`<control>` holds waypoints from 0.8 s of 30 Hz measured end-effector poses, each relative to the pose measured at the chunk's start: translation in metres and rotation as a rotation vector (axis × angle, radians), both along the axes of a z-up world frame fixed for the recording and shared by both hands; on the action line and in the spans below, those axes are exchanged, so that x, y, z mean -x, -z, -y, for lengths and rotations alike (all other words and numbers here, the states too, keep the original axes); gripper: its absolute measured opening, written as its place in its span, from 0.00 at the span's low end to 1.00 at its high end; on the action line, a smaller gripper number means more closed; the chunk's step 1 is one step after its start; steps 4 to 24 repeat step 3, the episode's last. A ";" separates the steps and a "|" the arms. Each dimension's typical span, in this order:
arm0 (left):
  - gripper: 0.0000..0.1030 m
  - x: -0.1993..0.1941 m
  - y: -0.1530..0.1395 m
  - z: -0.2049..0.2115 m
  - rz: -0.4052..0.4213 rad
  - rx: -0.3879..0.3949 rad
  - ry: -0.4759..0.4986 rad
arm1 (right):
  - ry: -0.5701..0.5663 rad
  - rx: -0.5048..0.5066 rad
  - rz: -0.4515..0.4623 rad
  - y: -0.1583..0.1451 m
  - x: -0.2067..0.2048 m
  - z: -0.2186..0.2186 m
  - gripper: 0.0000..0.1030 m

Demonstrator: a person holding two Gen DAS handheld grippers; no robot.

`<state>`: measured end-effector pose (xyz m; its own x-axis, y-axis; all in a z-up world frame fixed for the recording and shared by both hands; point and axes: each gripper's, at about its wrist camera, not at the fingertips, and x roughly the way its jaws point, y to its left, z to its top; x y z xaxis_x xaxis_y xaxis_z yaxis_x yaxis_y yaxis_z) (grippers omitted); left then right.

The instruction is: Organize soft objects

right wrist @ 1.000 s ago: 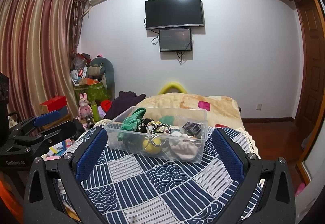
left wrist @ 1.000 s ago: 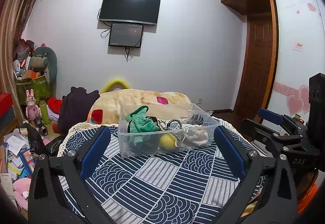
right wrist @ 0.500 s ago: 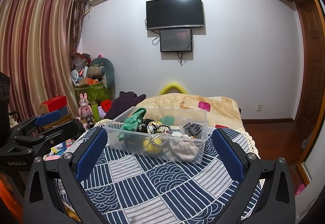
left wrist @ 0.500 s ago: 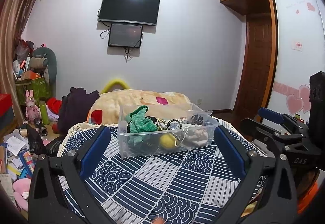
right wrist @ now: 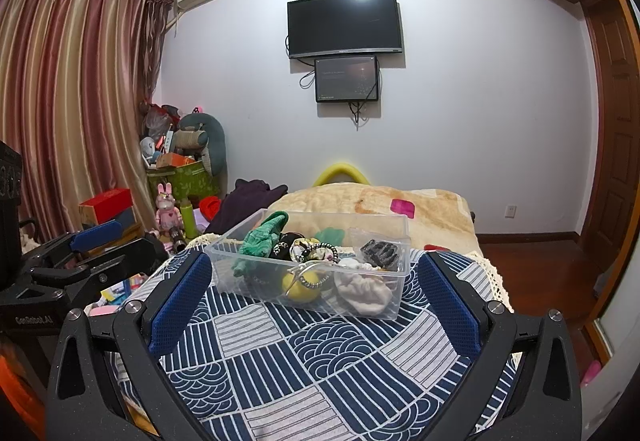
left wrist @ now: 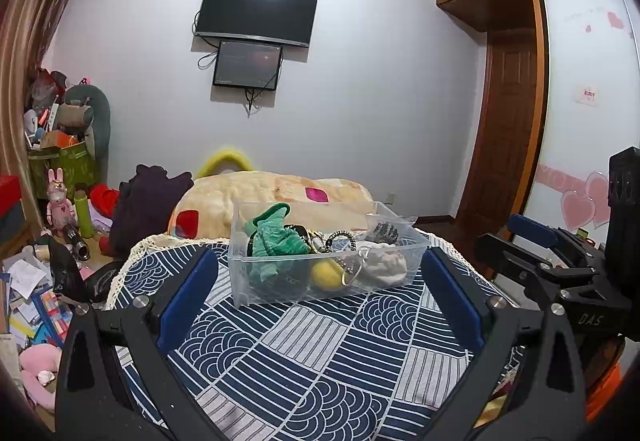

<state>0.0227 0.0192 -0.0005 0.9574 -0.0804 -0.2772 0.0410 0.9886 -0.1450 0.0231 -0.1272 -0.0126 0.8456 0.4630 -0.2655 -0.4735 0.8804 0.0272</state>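
A clear plastic bin (left wrist: 280,283) (right wrist: 230,269) stands on a blue-and-white patterned cloth (left wrist: 304,353) (right wrist: 320,361). It holds a green knitted piece (left wrist: 276,237) (right wrist: 260,237), a yellow ball (left wrist: 326,275) (right wrist: 300,287), a pale cloth (left wrist: 382,265) (right wrist: 362,291), hair ties (right wrist: 312,253) and a black clip (right wrist: 380,253). My left gripper (left wrist: 320,281) is open and empty, just short of the bin. My right gripper (right wrist: 312,293) is open and empty, also just short of it.
A beige blanket (left wrist: 272,189) (right wrist: 360,201) lies behind the bin. A dark garment (left wrist: 148,201) is at the left. Toys, boxes and papers (left wrist: 36,261) clutter the floor at left. A wooden door (left wrist: 504,129) is at right.
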 end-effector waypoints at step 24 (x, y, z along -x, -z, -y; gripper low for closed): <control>1.00 -0.001 0.000 0.000 -0.009 0.005 0.005 | 0.001 0.002 0.001 0.000 0.000 0.000 1.00</control>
